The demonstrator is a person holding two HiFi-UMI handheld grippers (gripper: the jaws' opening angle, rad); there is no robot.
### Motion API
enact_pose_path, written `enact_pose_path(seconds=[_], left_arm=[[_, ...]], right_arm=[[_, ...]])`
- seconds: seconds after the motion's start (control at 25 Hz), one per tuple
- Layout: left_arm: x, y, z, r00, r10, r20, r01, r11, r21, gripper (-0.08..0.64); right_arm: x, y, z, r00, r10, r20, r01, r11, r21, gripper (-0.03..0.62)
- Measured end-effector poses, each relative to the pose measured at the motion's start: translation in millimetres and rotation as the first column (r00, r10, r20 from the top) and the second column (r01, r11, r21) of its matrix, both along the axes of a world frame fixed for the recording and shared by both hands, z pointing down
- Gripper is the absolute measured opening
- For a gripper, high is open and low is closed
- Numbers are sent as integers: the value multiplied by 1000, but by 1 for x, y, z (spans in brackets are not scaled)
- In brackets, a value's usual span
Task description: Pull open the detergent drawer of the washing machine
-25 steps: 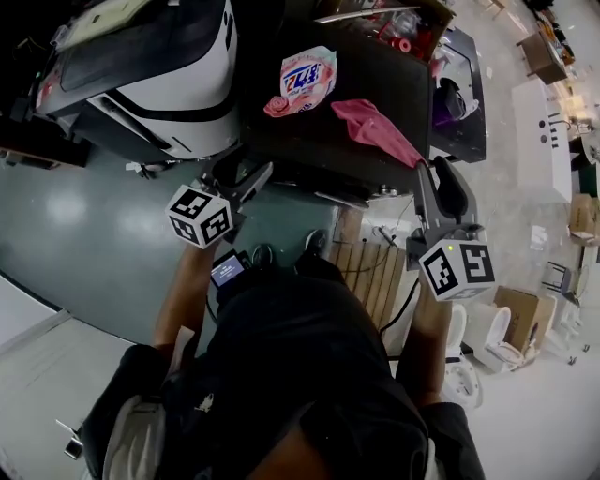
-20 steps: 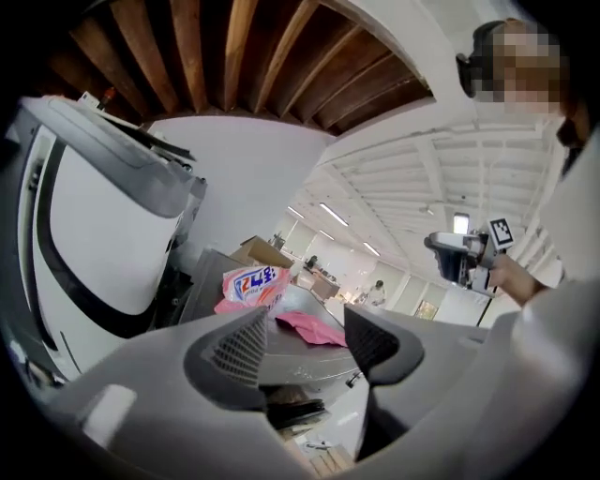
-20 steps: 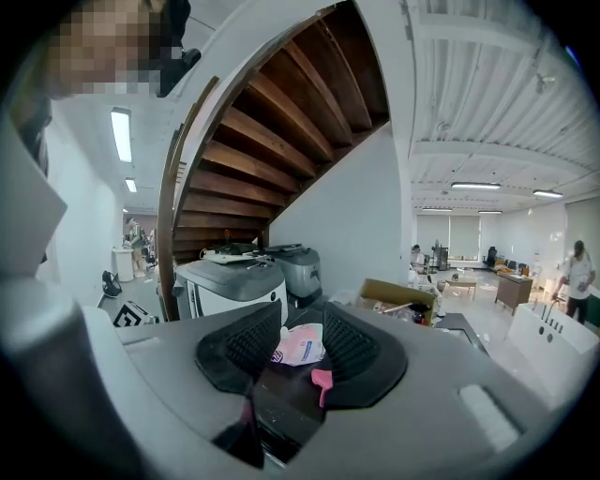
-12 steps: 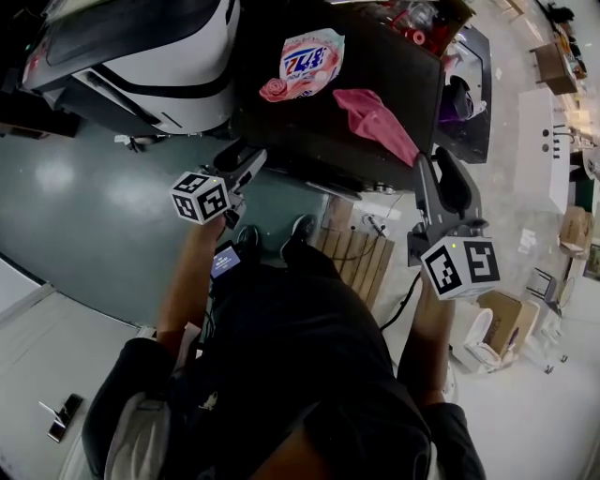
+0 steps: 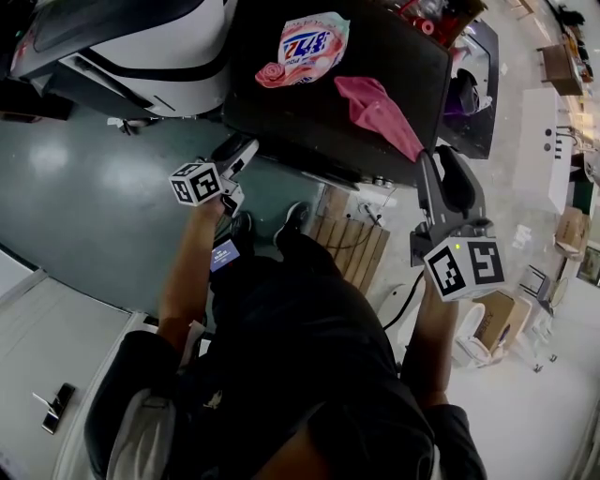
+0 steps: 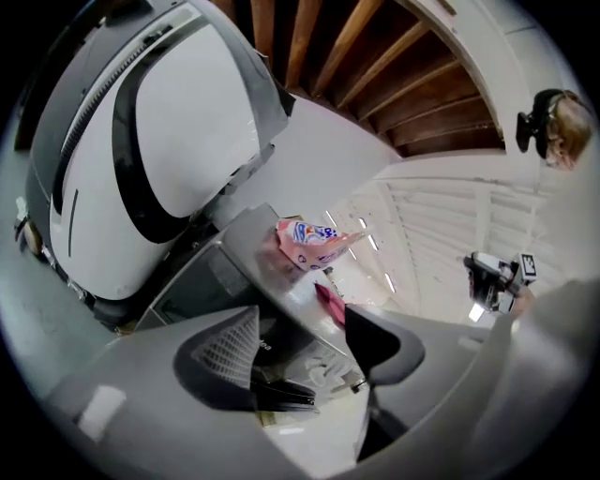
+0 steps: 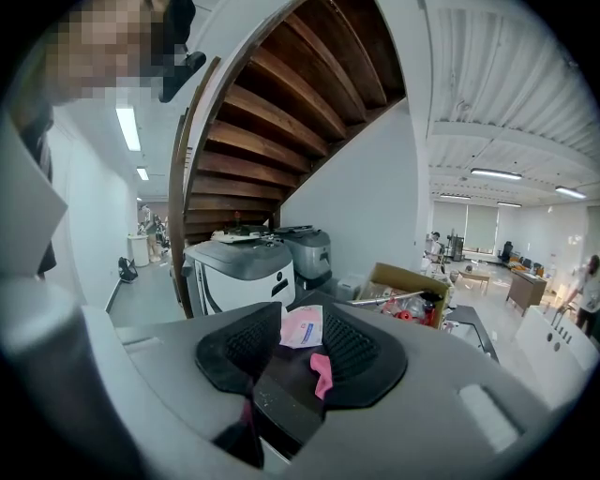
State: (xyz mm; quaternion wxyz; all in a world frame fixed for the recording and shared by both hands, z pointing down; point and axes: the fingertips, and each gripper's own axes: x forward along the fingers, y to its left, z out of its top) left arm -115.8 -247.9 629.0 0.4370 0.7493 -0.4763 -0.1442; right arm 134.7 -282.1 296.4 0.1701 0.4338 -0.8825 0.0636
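Note:
The dark washing machine [image 5: 375,89] stands ahead of me, with a pink-and-white detergent pouch [image 5: 305,47] and a pink cloth [image 5: 380,112] on its lid. My left gripper [image 5: 236,155] hangs low at the machine's front left corner. Its jaws are shut to a slim gap with nothing in them. In the left gripper view the washer's front panel [image 6: 305,361] shows between the pads; I cannot pick out the drawer itself. My right gripper [image 5: 442,178] hovers at the front right corner, pointed over the lid [image 7: 281,375], jaws shut and holding nothing.
A big white-and-black machine [image 5: 141,56] stands left of the washer. A wooden pallet [image 5: 352,248] lies on the floor under my arms. A cardboard box of clutter [image 5: 441,11] sits behind the washer. A wooden staircase [image 7: 272,103] rises overhead.
My left gripper has dropped lower along the washer's front left corner and rolled. The right gripper has shifted only slightly.

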Motion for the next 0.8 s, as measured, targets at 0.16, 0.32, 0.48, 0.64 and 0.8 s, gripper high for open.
enact_pose_path(seconds=[0.16,0.32,0.48,0.64,0.8], left_arm=[[-1,-3,20,997,-20,-73,19,1000,-5,322],[0,-5,41,992,-28,-119,27,1000,-16,338],[3,-6,63,989,-35,-147,32,999,-24,350],[6,-7,78,977,-52,-205,51,999,-11,353],[6,-12,75,951,-72,-301,86,996,32,353]], right_arm=[[2,-3,5,1000,-4,-12,4,1000,-13,120],[6,-5,11,1000,-4,-26,4,1000,-25,120],[9,-7,17,999,-5,-39,3,999,-39,120],[14,-8,24,999,-2,-52,0,999,-52,120],[18,-9,29,998,1,-61,-5,998,-65,120]])
